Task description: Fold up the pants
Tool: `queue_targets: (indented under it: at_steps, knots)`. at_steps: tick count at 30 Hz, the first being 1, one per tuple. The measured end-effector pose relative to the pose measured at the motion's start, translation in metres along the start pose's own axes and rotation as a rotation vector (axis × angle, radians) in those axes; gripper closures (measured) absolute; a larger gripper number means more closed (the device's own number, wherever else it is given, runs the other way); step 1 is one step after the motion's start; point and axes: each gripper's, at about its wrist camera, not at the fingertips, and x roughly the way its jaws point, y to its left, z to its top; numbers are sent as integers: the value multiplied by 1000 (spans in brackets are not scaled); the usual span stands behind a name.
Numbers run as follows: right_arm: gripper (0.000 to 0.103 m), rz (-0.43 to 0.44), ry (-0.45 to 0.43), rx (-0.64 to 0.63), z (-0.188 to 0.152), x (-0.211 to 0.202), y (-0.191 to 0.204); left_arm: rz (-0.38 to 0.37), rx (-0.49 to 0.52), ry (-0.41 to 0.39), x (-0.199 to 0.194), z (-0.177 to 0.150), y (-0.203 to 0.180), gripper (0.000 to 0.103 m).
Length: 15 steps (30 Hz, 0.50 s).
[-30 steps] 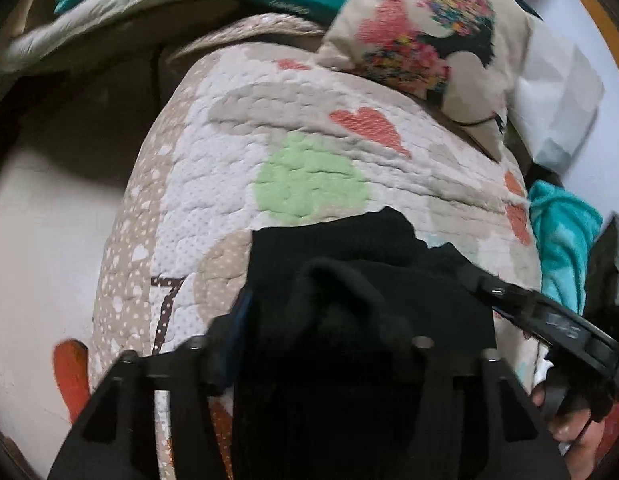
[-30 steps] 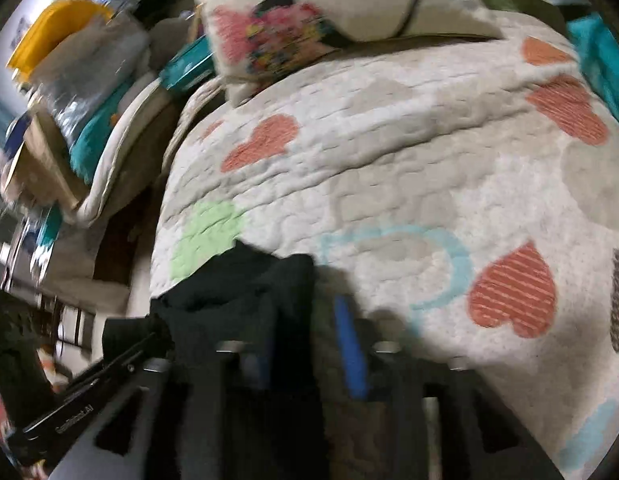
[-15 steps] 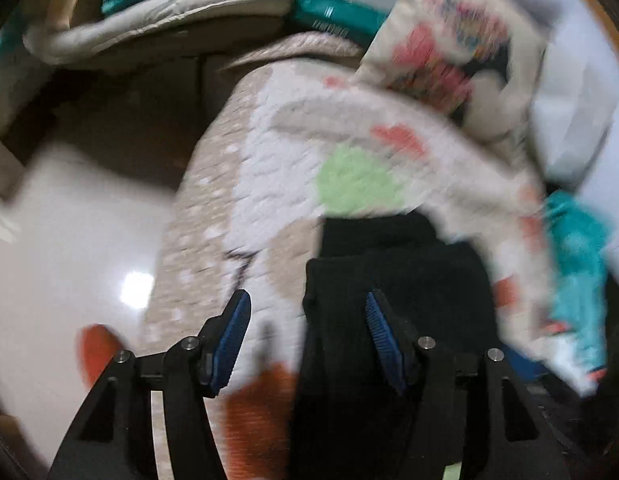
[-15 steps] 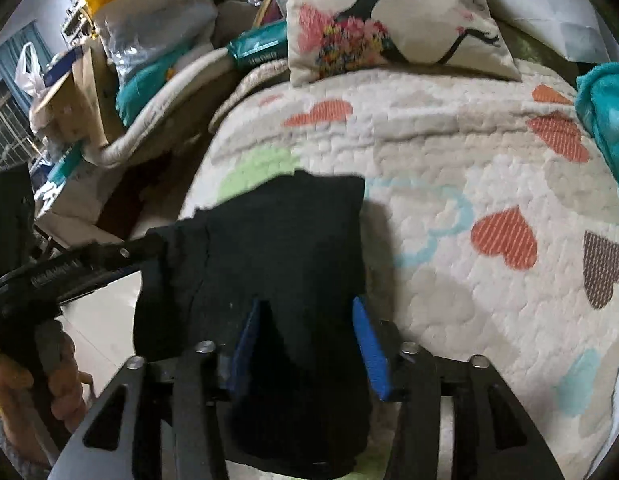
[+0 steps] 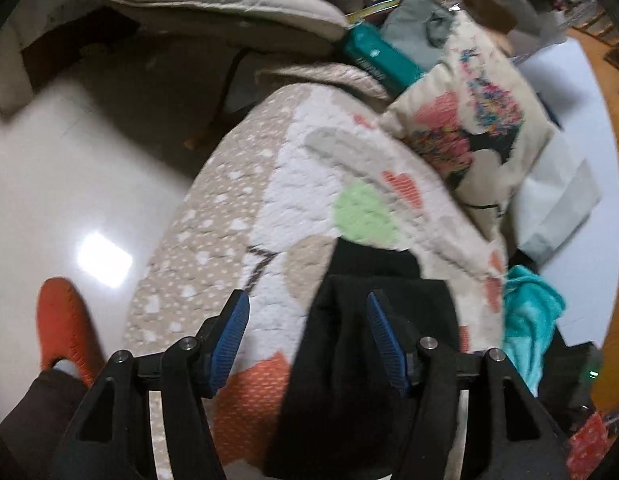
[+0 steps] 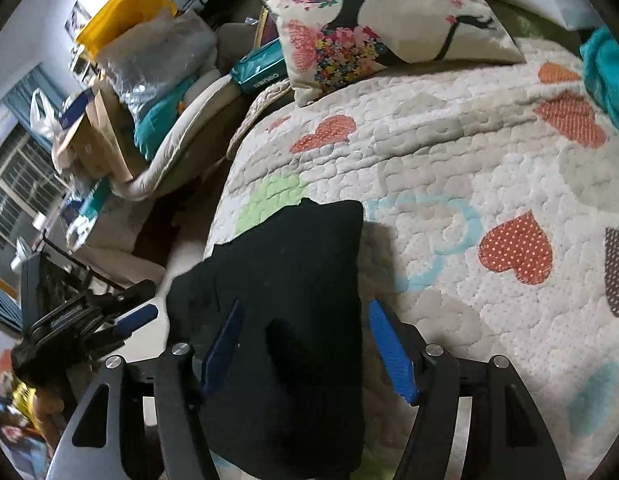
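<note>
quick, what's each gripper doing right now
Left gripper: open, holding nothing; the pants lie on the quilt below.
Right gripper: open, holding nothing, over the pants.

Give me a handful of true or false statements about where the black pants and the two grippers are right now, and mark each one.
1. The black pants lie on the heart-patterned quilt. True.
2. The right gripper is clamped shut on the pants. False: its jaws stand open, with the pants lying below and between them.
3. The left gripper is open. True.
4. The floral pillow sits on top of the pants. False: it rests at the far end of the quilt, apart from them.
5. The pants lie near the quilt's edge beside the floor. True.
</note>
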Motion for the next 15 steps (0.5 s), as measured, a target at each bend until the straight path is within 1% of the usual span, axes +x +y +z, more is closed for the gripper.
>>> queue_targets:
  at_steps: [2, 3, 7, 9, 11, 12, 15]
  knots:
    - [32, 19, 9, 26, 0, 3, -5, -25, 23, 9, 3, -2, -9, 38]
    - [32, 23, 14, 35, 0, 6, -8, -30, 36, 26, 8, -4, -12, 37]
    - [32, 32, 30, 58, -1, 14, -16, 15, 72, 81, 28, -13, -19, 37]
    - [31, 58, 37, 84, -2, 17, -22, 42, 88, 109, 38, -16, -20, 37]
    - [30, 90, 39, 117, -2, 20, -28, 63, 104, 112, 44, -19, -23, 34]
    - [30, 103, 41, 125, -2, 22, -30, 73, 113, 111, 46, -20, -24, 32]
    - [29, 146, 54, 150, -1, 31, -36, 83, 136, 117, 54, -23, -28, 27]
